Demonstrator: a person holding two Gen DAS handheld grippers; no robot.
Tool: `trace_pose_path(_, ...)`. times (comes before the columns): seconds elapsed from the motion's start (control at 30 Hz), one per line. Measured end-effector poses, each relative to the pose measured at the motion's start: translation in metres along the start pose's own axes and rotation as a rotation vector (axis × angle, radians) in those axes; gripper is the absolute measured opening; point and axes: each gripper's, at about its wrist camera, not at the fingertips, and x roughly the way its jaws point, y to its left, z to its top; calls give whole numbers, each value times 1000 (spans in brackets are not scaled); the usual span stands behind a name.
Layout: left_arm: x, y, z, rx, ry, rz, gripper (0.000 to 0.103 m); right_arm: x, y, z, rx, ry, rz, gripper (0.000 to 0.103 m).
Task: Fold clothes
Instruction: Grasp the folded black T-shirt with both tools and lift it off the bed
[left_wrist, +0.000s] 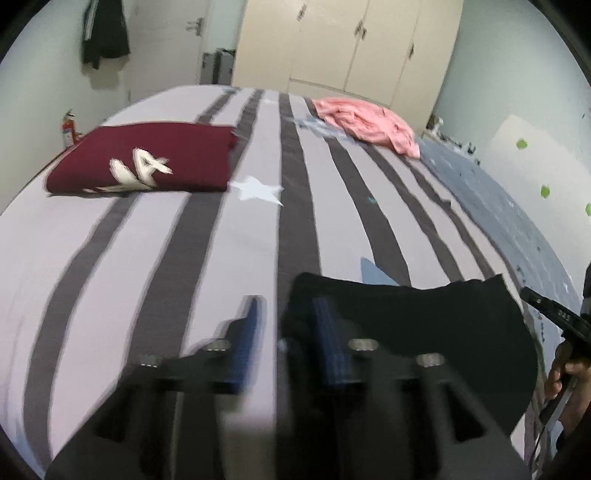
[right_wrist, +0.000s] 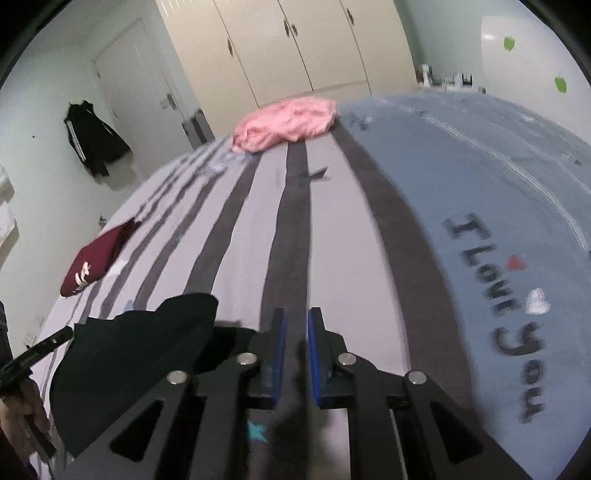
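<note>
Both grippers, left gripper (left_wrist: 286, 332) and right gripper (right_wrist: 295, 354), are standing released, the black garment (left_wrist: 424, 332) lying folded beside their fingers.

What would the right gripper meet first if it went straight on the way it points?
Probably the striped bedspread: the right gripper points down at it, nothing between. The pink garment lies much farther along.

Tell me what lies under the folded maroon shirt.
The folded maroon shirt rests directly on the striped bedspread; grey stripes run in beneath it and a white star shows at its near corner. Whatever the shirt covers is hidden.
</note>
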Motion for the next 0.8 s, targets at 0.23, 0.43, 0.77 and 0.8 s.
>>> trace_pose_path(0.23,-42,-2,-25,-1,-21,-70,74,-38,17,-20,-31,-14,122,66)
trace_pose_path(0.43,-34,-15,-37,-30,23,-96,78,-23,53,-36,-44,84,183,67)
trace_pose_path(0.77,4,3,-49,-150,114,-148,90,8,40,-54,-1,209,146,67)
trace_pose_path(0.8,4,2,-50,-141,111,-151,90,8,37,-57,3,212,162,68)
